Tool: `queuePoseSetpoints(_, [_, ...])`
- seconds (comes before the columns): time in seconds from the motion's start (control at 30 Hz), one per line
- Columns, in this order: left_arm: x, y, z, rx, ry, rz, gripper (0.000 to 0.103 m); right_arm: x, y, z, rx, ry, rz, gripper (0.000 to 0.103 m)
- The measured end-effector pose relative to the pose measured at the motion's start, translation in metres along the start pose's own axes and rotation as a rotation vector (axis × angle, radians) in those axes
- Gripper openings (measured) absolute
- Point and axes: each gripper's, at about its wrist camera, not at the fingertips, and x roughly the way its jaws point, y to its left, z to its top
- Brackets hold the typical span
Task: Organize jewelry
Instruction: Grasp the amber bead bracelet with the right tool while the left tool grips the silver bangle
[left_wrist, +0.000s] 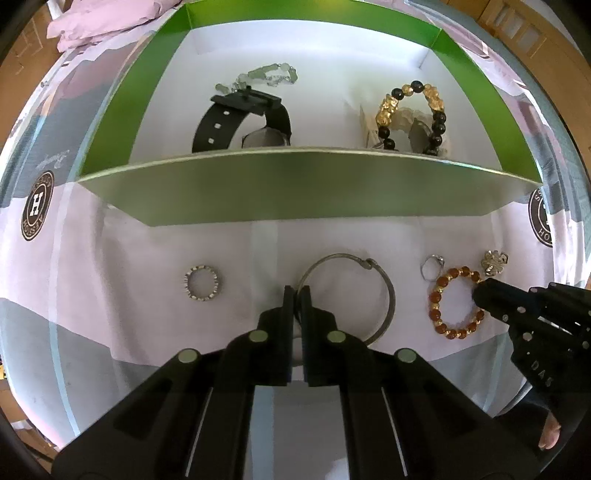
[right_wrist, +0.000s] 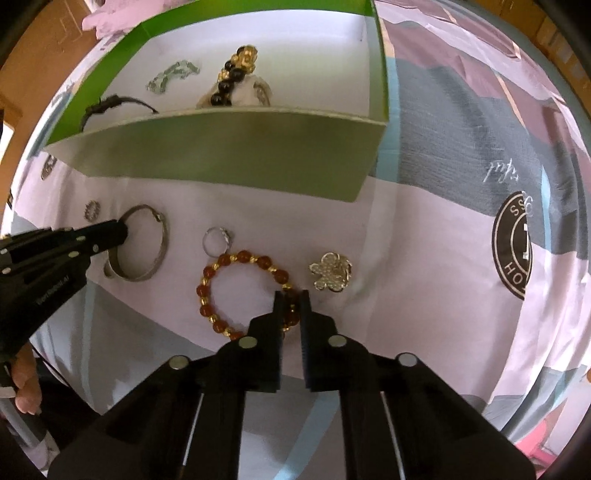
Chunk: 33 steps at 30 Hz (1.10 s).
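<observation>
Silver metal shows between my left tongs (left_wrist: 298, 295): they are pinched on the near-left rim of a thin silver bangle (left_wrist: 384, 291), a plain hoop with a small clasp at its far side, lying flat on the patterned cloth (left_wrist: 147, 258). My right tongs (right_wrist: 291, 297) are closed on the near-right arc of an amber-and-gold bead bracelet (right_wrist: 221, 262), its round reddish-brown beads alternating with smaller gold ones. It also rests on the cloth, to the right of the bangle.

Just beyond the bracelet lies a small silver ring (right_wrist: 216, 240), nearly touching its beads. To its right sits a pale gold flower-shaped brooch (right_wrist: 330, 275), apart from it. Left of the bangle I see a studded ring (left_wrist: 203, 284) with a toothed edge.

Behind all of these stands a green box (left_wrist: 295, 184) with a white floor. Inside it lie a black watch (left_wrist: 243, 122) on the left, a pale green chain (left_wrist: 269, 75) behind the watch, and a black-and-gold bead bracelet (left_wrist: 413, 114) on the right, resting on something whitish that I cannot make out.
</observation>
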Motion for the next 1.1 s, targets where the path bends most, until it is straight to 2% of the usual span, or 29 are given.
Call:
queuePoseSetpoints(0.37, [-0.04,0.019,-0.001,-0.027,-0.071,-0.056,0.003,-0.036,-0.004,0.007,0.026,-0.106,0.103,0.007])
queuePoseSetpoints(0.53, [-0.046,0.022,-0.001,-0.029,-0.091,-0.056,0.003,-0.053,-0.01,0.012,0.017,-0.139,0.132,0.007])
queuePoseSetpoints(0.73, [-0.043,0.021,-0.004,-0.04,-0.09,-0.035,0.003,-0.047,-0.006,0.009,-0.002,-0.138,0.119,0.007])
queuePoseSetpoints(0.93, [-0.048,0.018,-0.007,-0.026,-0.1,-0.043,0.003,-0.047,-0.006,0.007,0.007,-0.141,0.116,0.007])
queuePoseSetpoints(1.1, [-0.053,0.02,-0.008,-0.022,-0.108,-0.049,0.003,-0.053,-0.002,0.01,0.009,-0.175,0.155,0.007])
